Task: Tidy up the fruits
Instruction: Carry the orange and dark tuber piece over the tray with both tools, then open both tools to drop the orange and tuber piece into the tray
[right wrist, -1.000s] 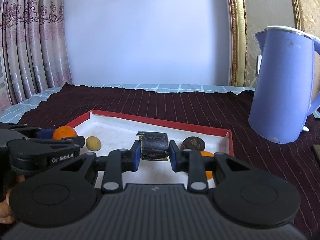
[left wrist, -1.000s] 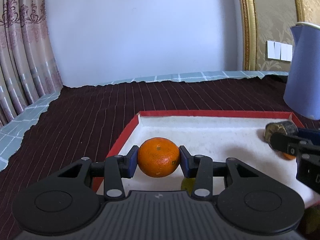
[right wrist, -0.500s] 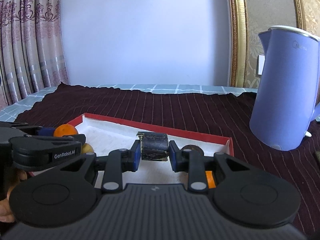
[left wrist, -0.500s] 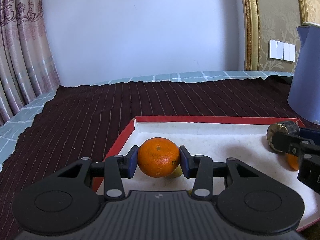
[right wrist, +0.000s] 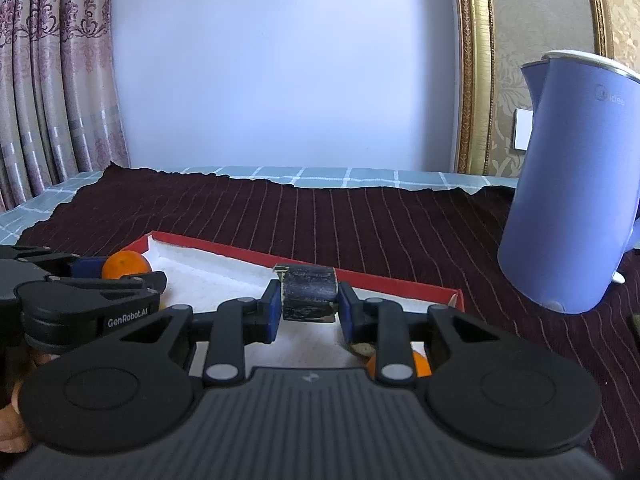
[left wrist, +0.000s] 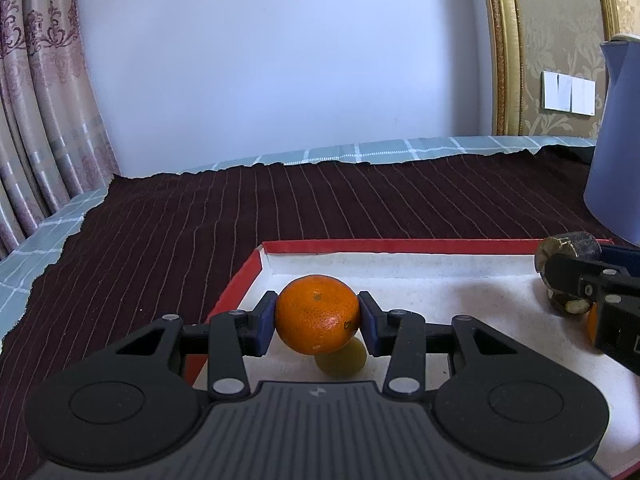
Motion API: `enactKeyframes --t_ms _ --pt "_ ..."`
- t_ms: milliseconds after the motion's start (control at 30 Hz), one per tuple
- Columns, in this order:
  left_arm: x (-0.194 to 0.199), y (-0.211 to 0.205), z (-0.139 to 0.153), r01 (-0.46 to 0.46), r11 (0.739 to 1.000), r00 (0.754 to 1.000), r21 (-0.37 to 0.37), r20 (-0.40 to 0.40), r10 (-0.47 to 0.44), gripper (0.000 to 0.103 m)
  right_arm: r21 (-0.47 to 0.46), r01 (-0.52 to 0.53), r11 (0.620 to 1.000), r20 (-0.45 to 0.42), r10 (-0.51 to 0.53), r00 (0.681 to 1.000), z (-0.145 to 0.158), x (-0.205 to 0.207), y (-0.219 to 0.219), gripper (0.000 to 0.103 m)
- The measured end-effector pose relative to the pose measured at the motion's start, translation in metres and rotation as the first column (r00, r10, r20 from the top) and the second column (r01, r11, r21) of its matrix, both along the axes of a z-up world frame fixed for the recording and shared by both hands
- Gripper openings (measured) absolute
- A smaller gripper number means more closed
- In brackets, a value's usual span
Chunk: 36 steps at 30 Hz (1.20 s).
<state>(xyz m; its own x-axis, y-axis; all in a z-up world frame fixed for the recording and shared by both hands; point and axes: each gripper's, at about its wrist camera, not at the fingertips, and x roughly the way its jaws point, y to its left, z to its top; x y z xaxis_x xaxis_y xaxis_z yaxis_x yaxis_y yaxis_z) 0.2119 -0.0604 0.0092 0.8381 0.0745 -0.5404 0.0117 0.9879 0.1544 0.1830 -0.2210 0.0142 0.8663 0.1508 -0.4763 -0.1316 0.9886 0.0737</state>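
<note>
Above the tray [left wrist: 460, 246], hand-held grippers hold fruit.

Your left gripper [left wrist: 318, 322] pinches an orange [left wrist: 317, 319] above the red-rimmed tray [left wrist: 400, 246], near its left rim. A yellowish fruit [left wrist: 342, 362] lies in the tray just below the orange. Your right gripper [left wrist: 568, 280] grips a dark piece [left wrist: 570, 245] over the tray's right side.

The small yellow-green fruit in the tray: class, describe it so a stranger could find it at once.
Find the red-rimmed white tray on the dark striped cloth. Near its left edge, the left gripper holds an orange. The yellow-green fruit lies just below it, smaller and paler.
</note>
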Motion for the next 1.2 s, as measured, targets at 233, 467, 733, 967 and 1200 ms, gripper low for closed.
enactKeyframes --t_ms 233,467,733,967,1200 --pt "0.007 -0.005 0.002 0.0 1.0 1.0 0.007 -0.004 0.0 0.042 -0.005 0.019 1.0 -0.015 -0.019 1.0 -0.002 0.008 0.001 0.027" --pt "0.016 -0.013 0.004 0.016 1.0 1.0 0.021 -0.01 -0.015 0.042 -0.008 0.029 1.0 -0.025 -0.029 0.999 -0.003 0.012 0.001 0.027" --pt "0.022 -0.023 0.001 0.037 0.999 0.999 0.04 -0.024 -0.036 0.042 -0.017 0.027 0.999 -0.027 -0.028 0.999 -0.005 0.014 0.002 0.028" --pt "0.024 -0.023 0.0 0.035 0.998 0.999 0.042 -0.03 -0.033 0.042 -0.009 0.026 1.0 -0.017 -0.027 0.999 -0.005 0.011 -0.001 0.035" --pt "0.024 -0.024 -0.001 0.039 0.998 0.999 0.046 -0.037 -0.038 0.042 -0.003 0.029 1.0 -0.001 -0.029 1.0 -0.005 0.004 -0.003 0.051"
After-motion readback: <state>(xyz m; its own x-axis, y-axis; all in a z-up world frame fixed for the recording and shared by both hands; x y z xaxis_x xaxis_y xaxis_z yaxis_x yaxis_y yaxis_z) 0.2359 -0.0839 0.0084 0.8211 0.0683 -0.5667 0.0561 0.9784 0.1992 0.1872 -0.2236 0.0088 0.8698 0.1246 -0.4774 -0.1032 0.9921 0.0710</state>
